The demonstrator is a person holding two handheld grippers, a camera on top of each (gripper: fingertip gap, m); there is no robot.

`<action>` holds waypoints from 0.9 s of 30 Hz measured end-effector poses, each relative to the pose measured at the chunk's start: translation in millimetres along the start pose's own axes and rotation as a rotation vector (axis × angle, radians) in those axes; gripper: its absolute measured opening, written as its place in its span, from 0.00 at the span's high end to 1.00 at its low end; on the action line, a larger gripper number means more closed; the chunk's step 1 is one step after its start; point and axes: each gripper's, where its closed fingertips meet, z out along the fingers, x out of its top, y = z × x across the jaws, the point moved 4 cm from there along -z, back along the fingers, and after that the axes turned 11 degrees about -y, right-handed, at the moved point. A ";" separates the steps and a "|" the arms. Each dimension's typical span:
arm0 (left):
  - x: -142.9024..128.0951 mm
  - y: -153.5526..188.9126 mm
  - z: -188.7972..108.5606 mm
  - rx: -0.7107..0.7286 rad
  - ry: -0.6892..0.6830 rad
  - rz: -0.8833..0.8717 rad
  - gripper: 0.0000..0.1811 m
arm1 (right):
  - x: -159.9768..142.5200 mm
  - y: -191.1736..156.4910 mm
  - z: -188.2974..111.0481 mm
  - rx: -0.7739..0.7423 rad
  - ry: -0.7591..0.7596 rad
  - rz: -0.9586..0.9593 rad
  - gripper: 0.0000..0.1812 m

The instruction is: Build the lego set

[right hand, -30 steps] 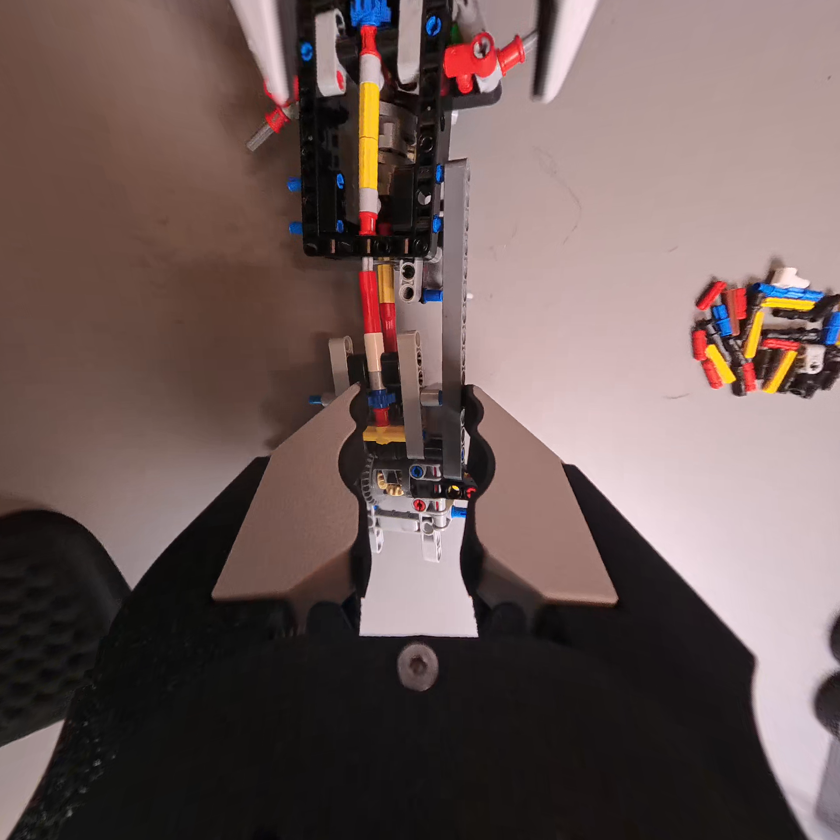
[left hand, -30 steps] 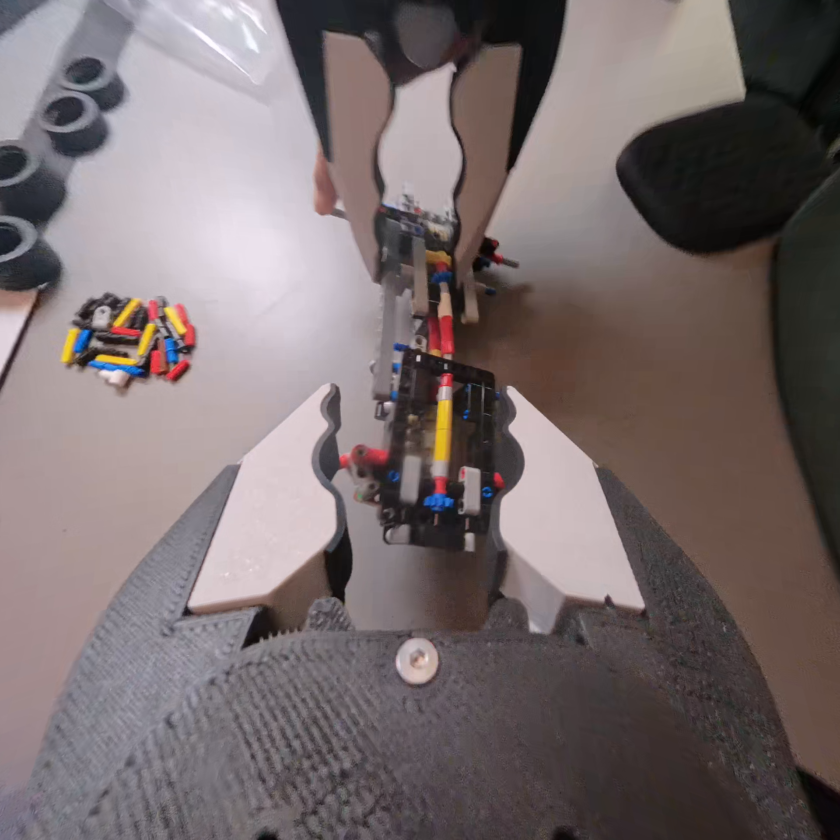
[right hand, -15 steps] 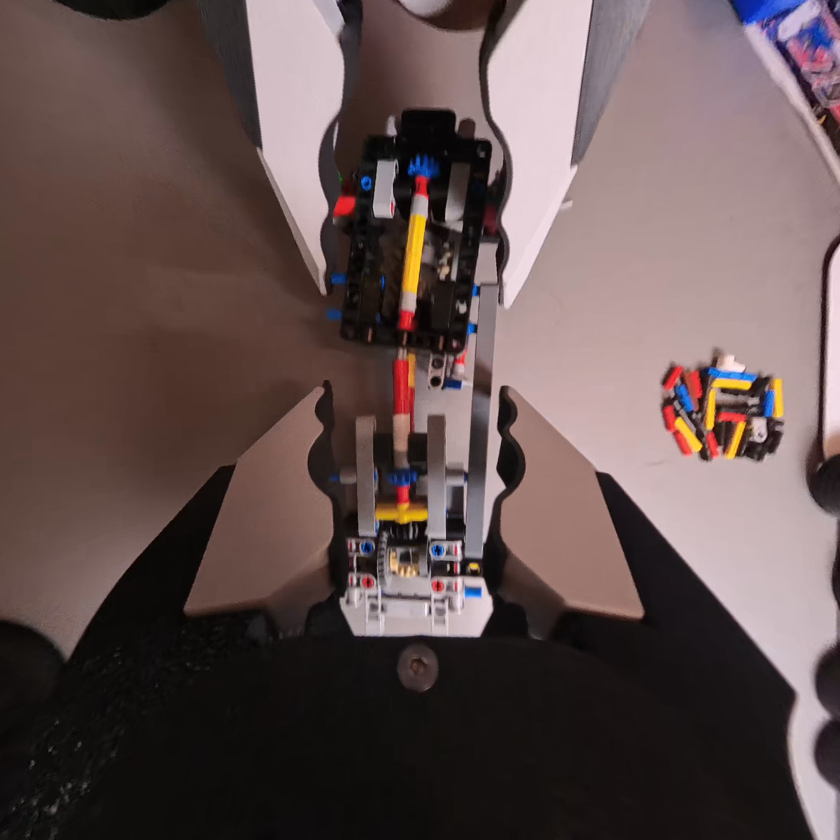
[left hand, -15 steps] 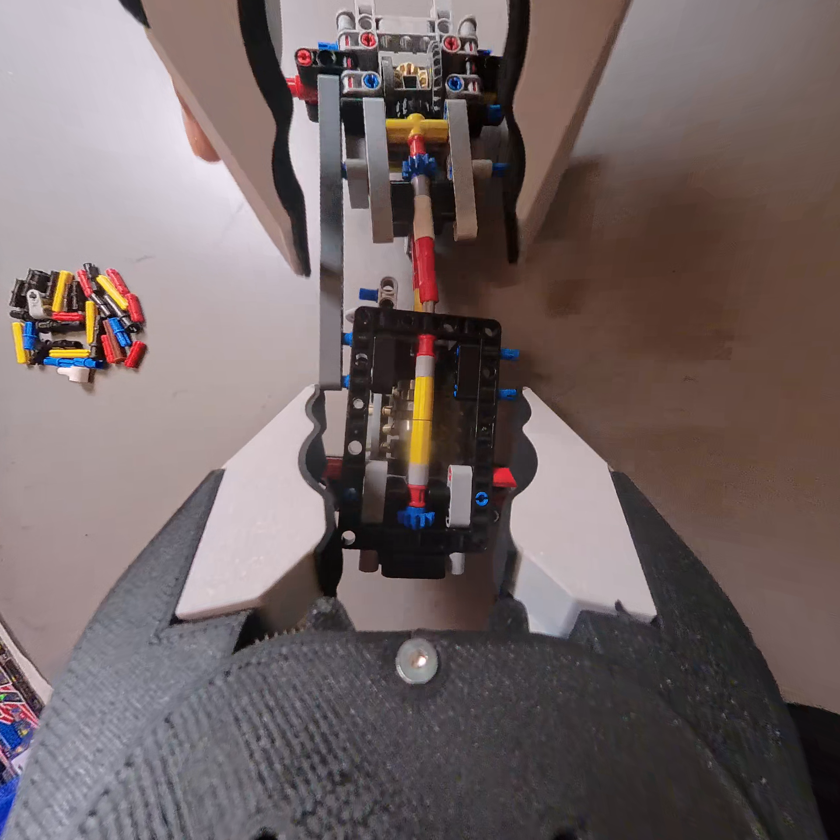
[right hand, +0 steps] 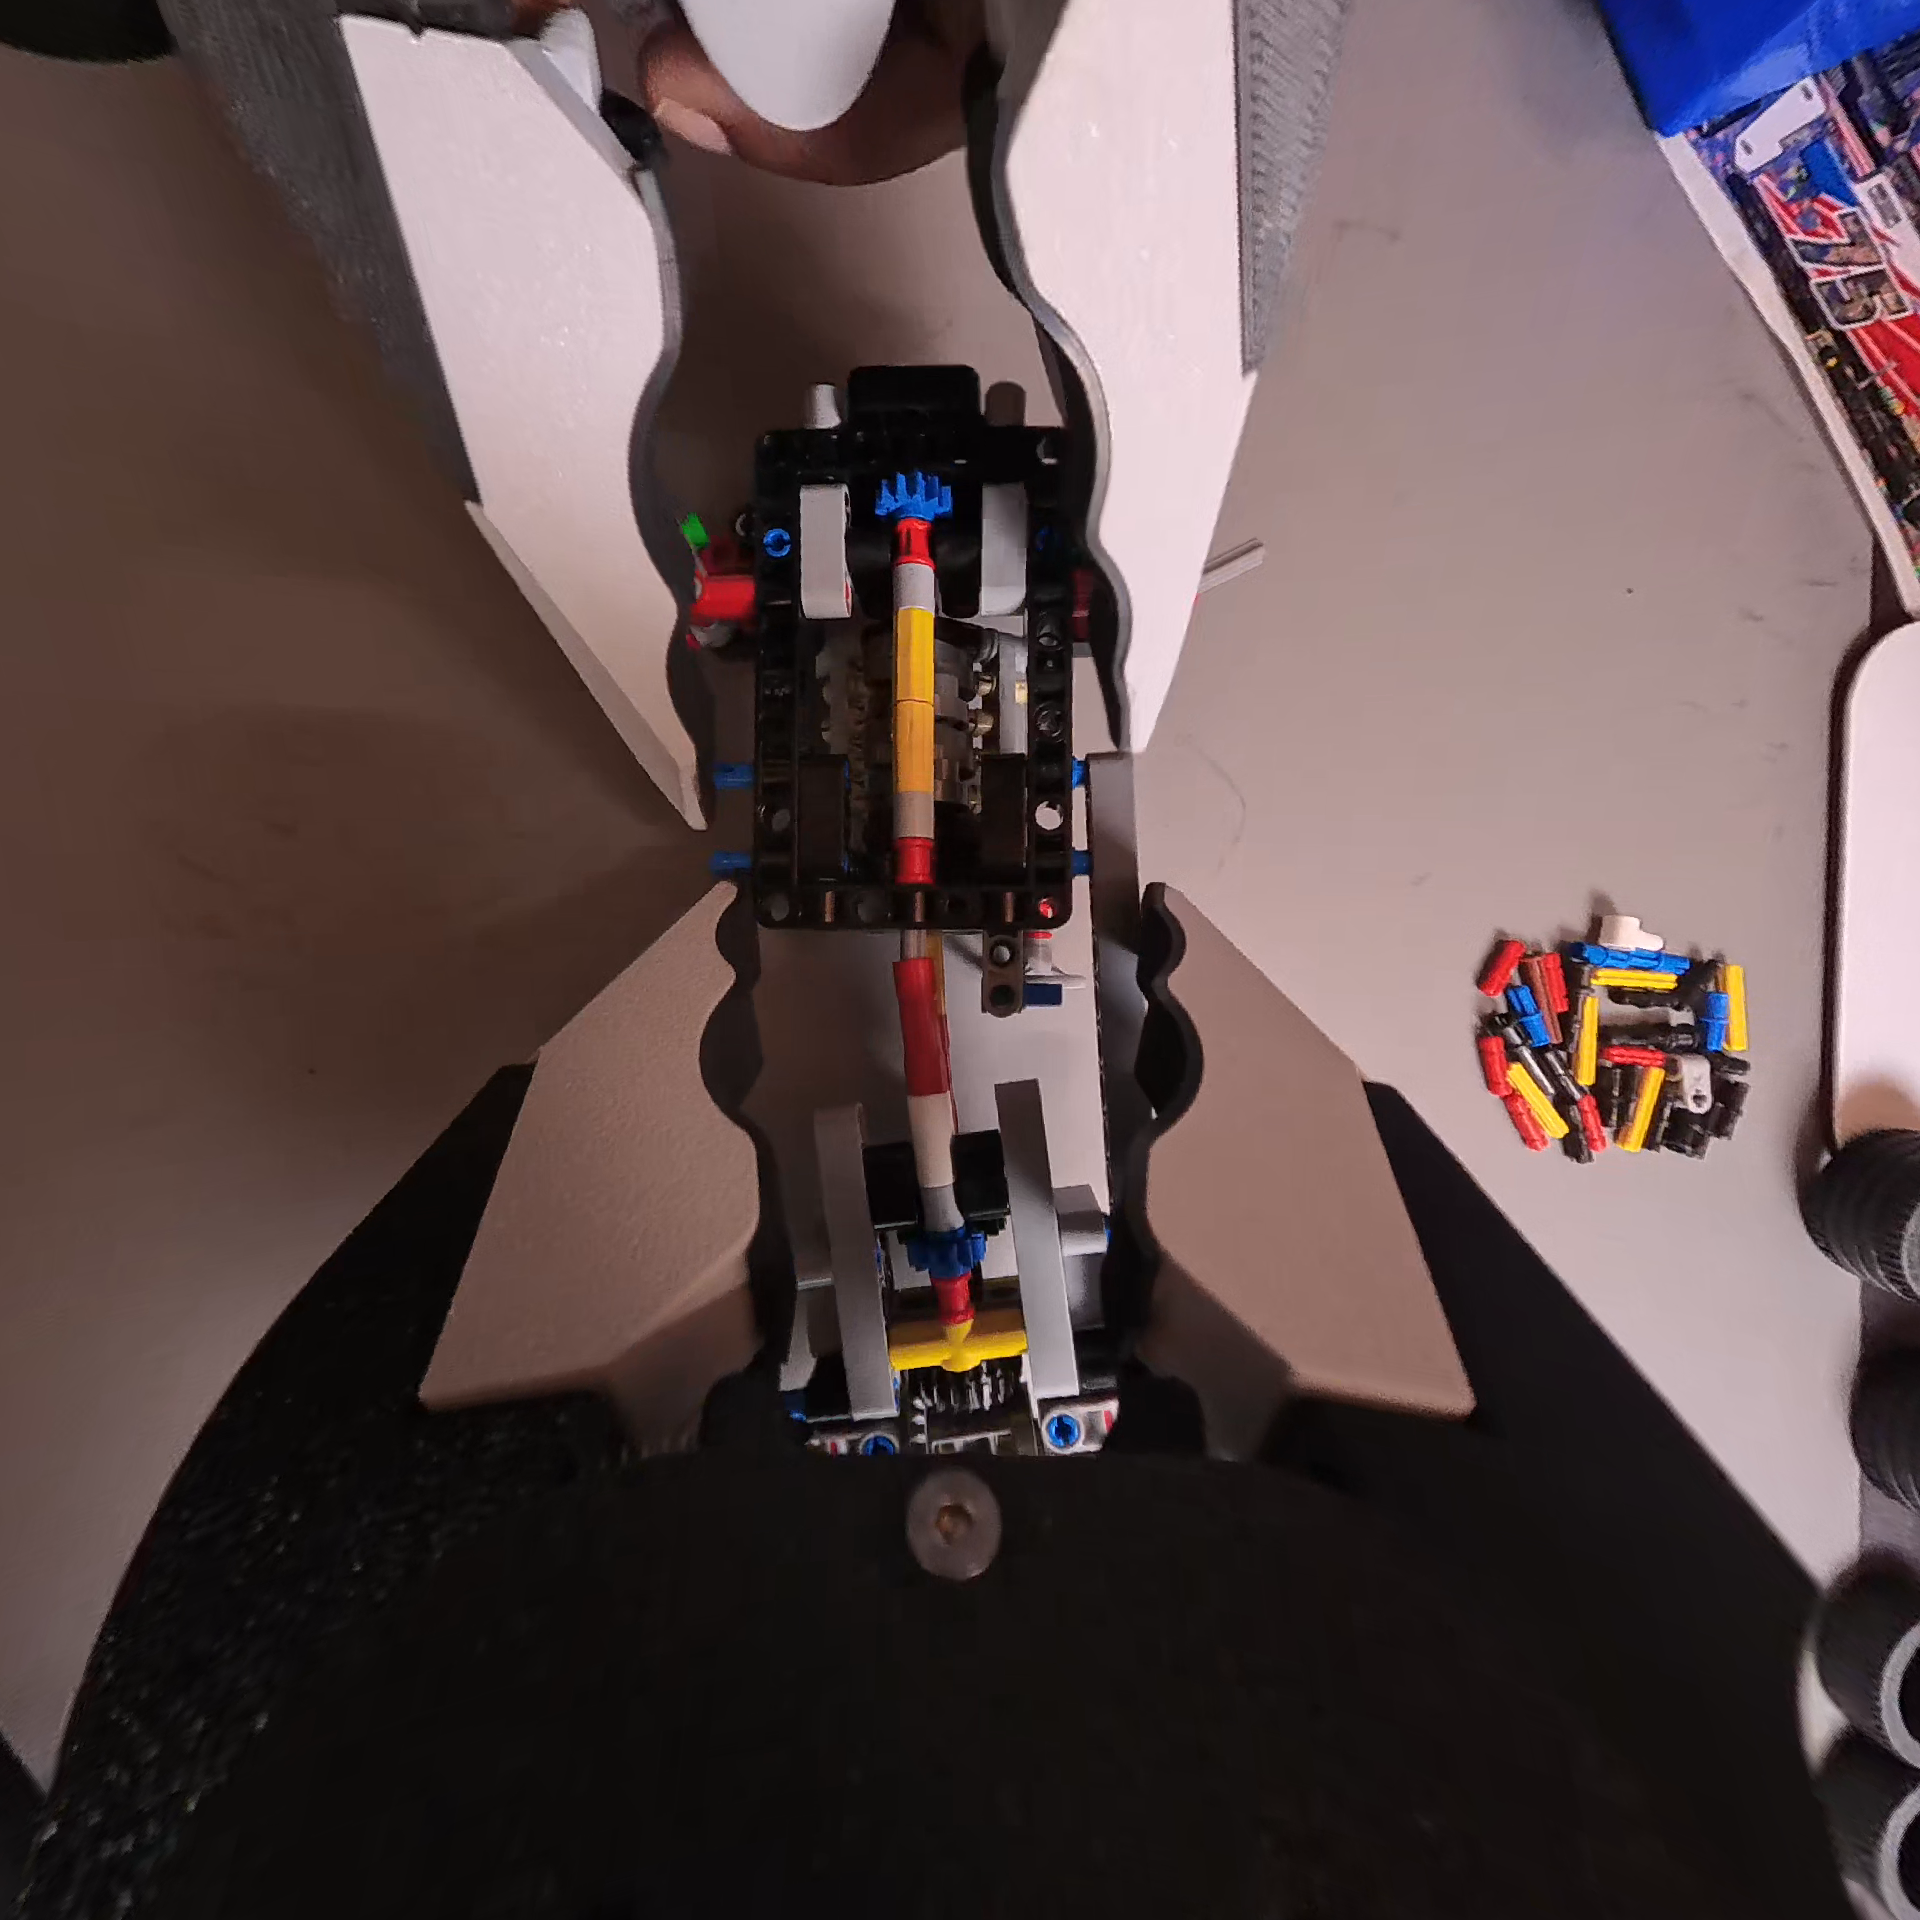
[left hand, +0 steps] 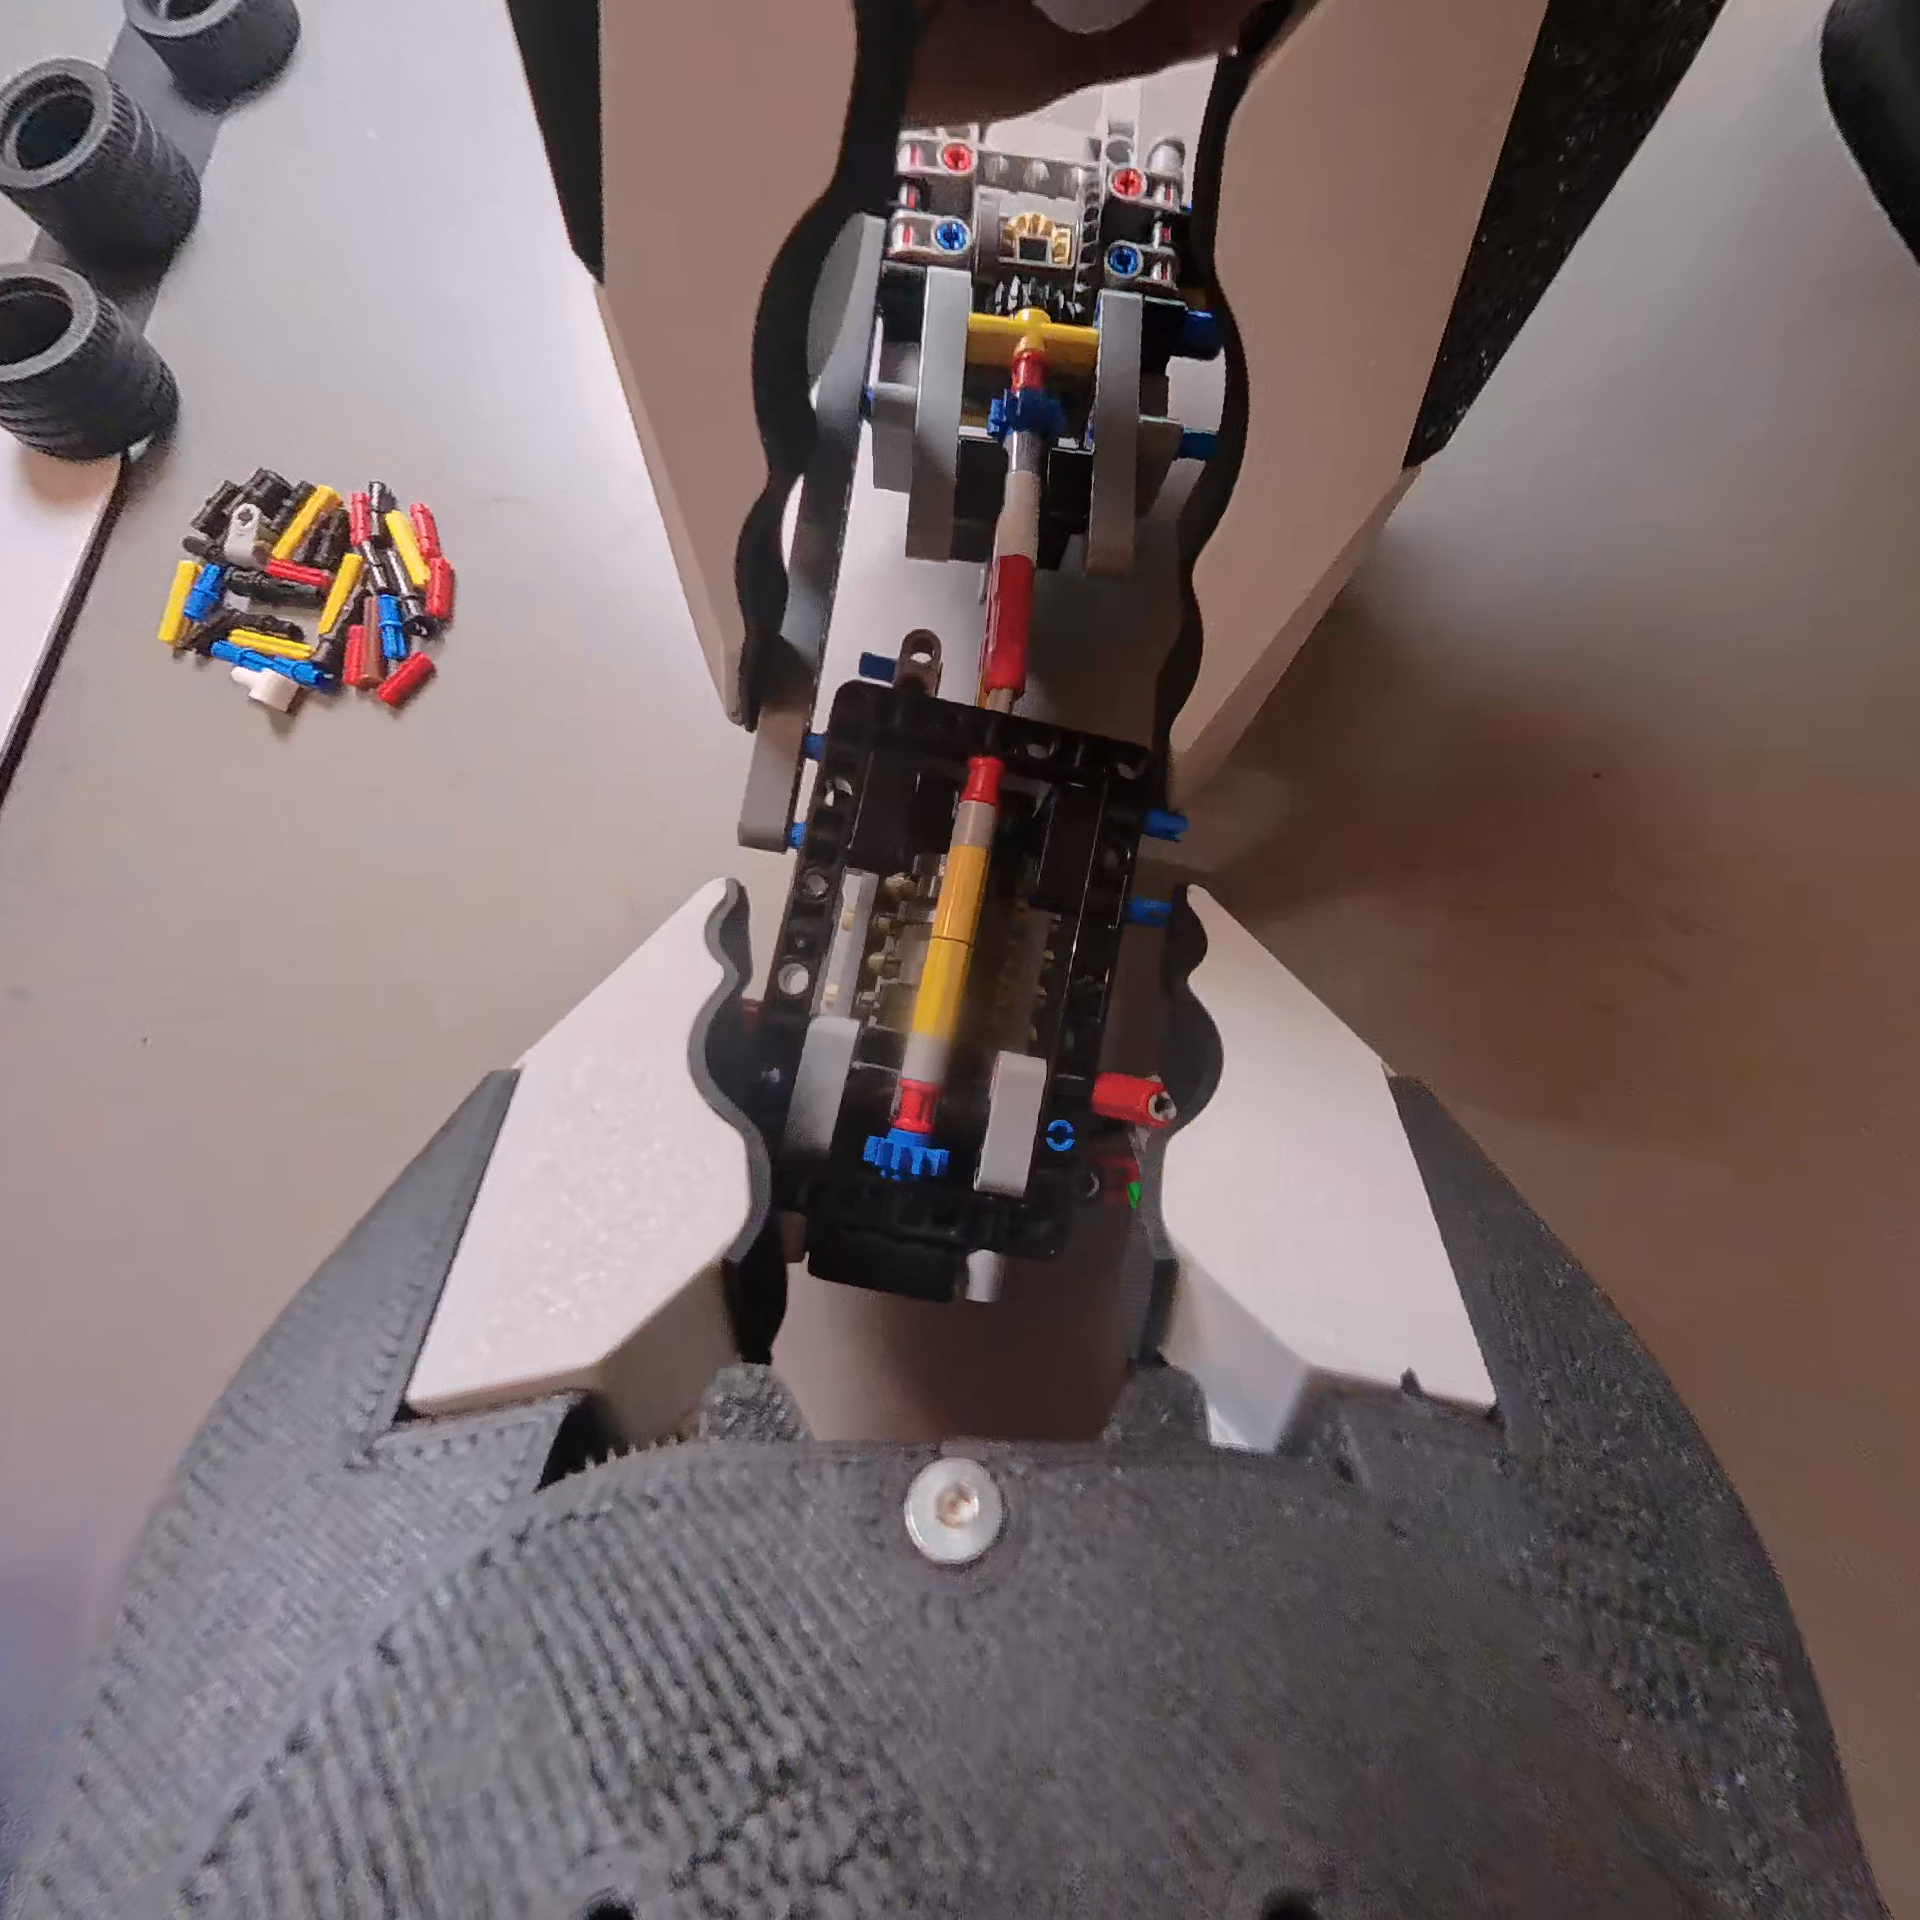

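Left wrist view: the left gripper [left hand: 961, 1049] has its fingers [left hand: 613, 1174] pressed against the two long sides of the black frame end of the lego model [left hand: 966, 935], pinching it. The frame sits deep between them, its blue gear end nearest the camera. The right gripper [left hand: 987, 468] comes in from the far side, tips pointing toward the camera, and brackets the grey end of the same model.

Right wrist view: the right gripper [right hand: 940, 1091] holds the grey axle end of the lego model [right hand: 914, 727] low in its throat, fingers [right hand: 613, 1174] closed against the grey beams on both sides. The tips of the two grippers nearly meet at the middle of the model, where the red and yellow shaft runs from one end to the other. A long grey beam lies along one side of the model, just inside the right gripper's finger.

The model is held over the pale surface [left hand: 312, 935]; bare surface lies open on the side away from the loose parts. A pile of small pins [left hand: 312, 592] in red, yellow, blue and black lies well apart to the left gripper's left. Black tyres [left hand: 83, 364] stand beyond it near the surface edge. A printed booklet [right hand: 1839, 260] lies at the far corner in the right wrist view.
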 end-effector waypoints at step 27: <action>-48.7 12.4 -17.7 0.161 0.233 -0.035 0.54 | 0.7 -13.3 -1.8 -0.078 0.054 0.005 0.63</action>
